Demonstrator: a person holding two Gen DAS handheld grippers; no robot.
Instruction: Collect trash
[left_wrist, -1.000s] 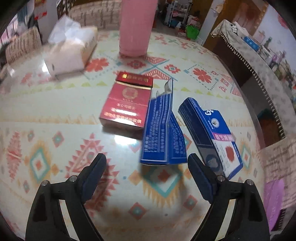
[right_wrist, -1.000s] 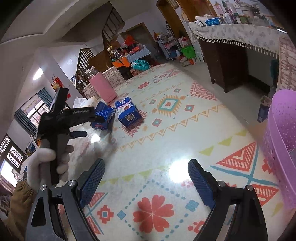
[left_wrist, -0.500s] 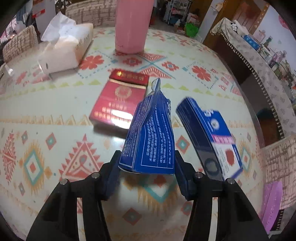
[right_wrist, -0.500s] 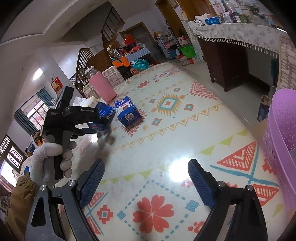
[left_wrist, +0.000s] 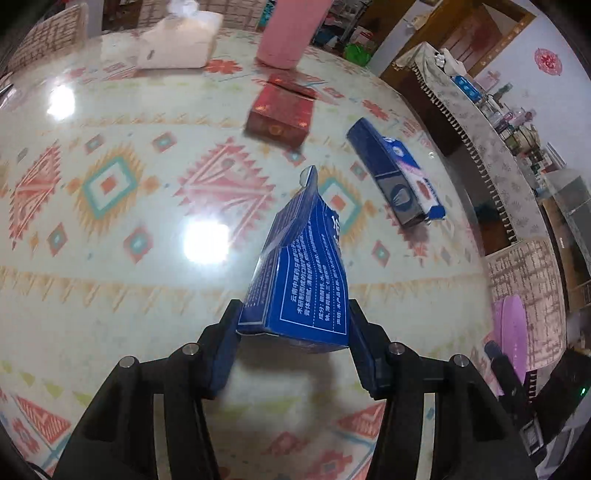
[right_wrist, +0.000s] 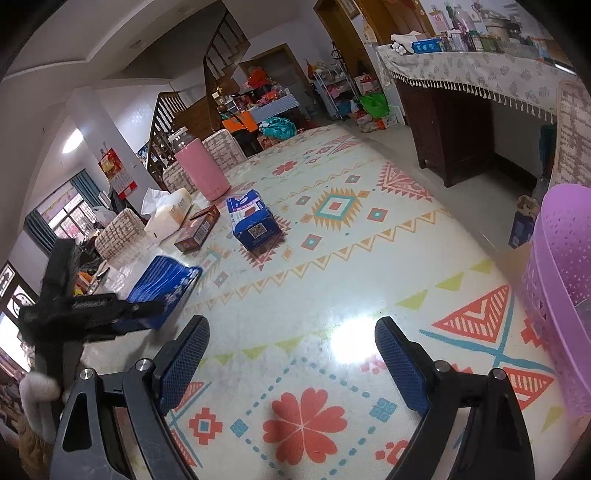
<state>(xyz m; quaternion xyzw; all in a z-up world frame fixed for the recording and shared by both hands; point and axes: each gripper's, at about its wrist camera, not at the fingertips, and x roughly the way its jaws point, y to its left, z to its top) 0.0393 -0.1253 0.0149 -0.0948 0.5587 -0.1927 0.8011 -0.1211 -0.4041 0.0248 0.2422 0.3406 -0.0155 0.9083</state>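
My left gripper (left_wrist: 293, 334) is shut on a crumpled dark blue carton (left_wrist: 301, 273) with white print, held above the patterned tablecloth (left_wrist: 110, 258). The right wrist view shows the same carton (right_wrist: 162, 288) in the left gripper (right_wrist: 147, 308), off the table at the left. A red cigarette pack (left_wrist: 282, 114) and a blue-and-white box (left_wrist: 397, 177) lie farther back. My right gripper (right_wrist: 291, 354) hangs open over the cloth with nothing between its fingers. A purple perforated basket (right_wrist: 565, 280) stands at the right.
A pink tumbler (right_wrist: 201, 171) and a white tissue pack (right_wrist: 168, 214) stand at the table's far side. Chairs ring the far edge. A dark wooden cabinet (right_wrist: 447, 129) under a fringed cloth stands beyond the right edge. A gloved hand (right_wrist: 35, 387) holds the left gripper.
The left gripper closed on the blue carton, lifted it, and carried it back from the red pack and the blue-and-white box. The right gripper stayed still.
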